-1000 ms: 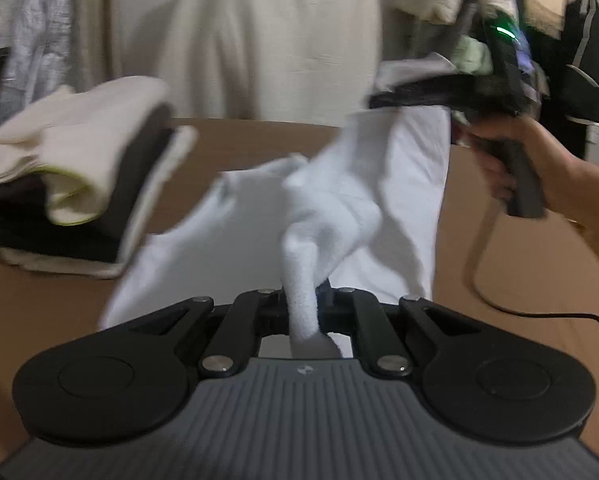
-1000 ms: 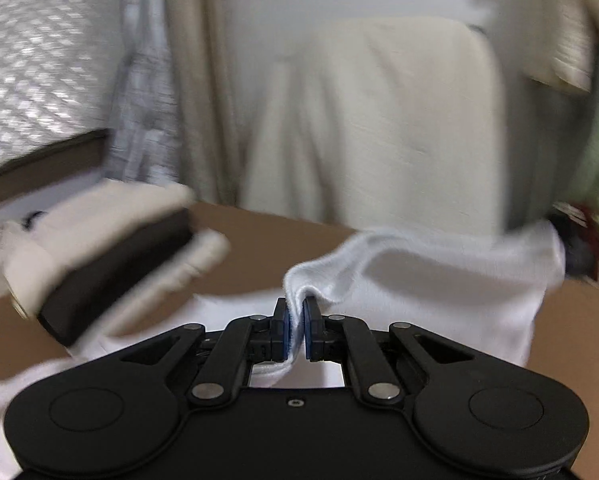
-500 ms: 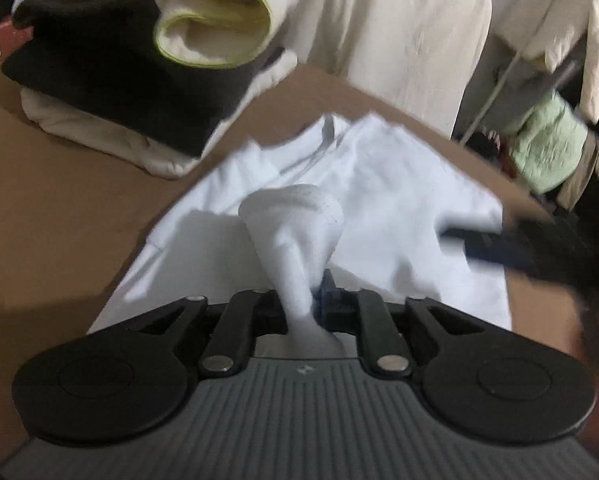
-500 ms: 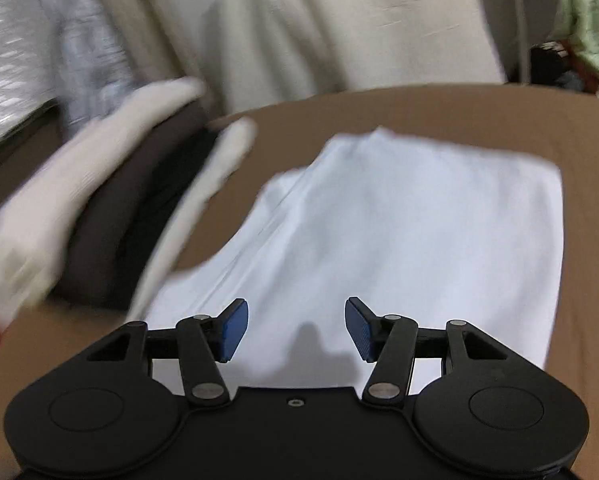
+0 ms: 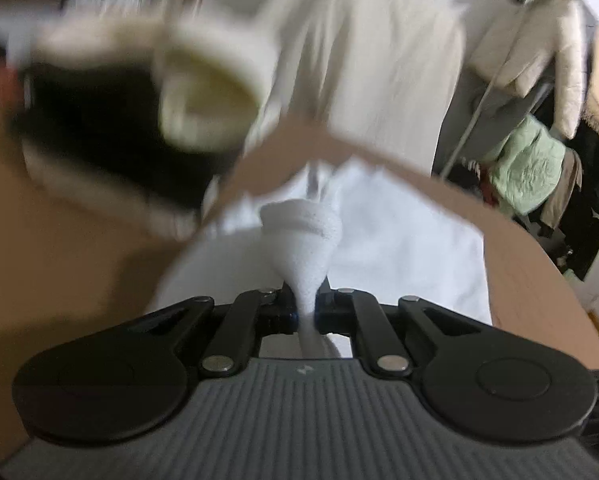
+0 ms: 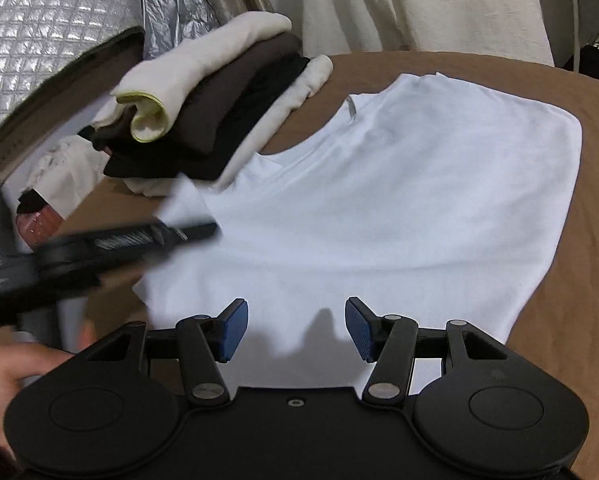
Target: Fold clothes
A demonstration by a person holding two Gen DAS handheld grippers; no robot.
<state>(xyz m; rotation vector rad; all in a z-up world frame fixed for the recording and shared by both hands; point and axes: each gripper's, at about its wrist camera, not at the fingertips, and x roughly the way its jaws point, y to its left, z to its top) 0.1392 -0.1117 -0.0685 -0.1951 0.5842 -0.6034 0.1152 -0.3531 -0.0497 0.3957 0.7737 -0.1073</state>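
A white T-shirt (image 6: 399, 200) lies spread on the brown table (image 6: 579, 240). My left gripper (image 5: 307, 314) is shut on a bunched fold of the shirt (image 5: 303, 236) at its left edge. It also shows in the right wrist view (image 6: 195, 234), blurred, low over the shirt's left side. My right gripper (image 6: 295, 330) is open and empty, just above the shirt's near edge, blue pads (image 6: 233, 330) wide apart.
A stack of folded clothes (image 6: 203, 120), cream, brown and black, sits on the table at the back left, touching the shirt's corner. It appears blurred in the left wrist view (image 5: 119, 120). Hanging garments (image 5: 531, 52) and a draped chair (image 6: 419, 8) stand behind the table.
My right gripper let go of the shirt and opened, and the shirt dropped flat onto the table. My left gripper, still gripping its fold, moved down and left toward the stack.
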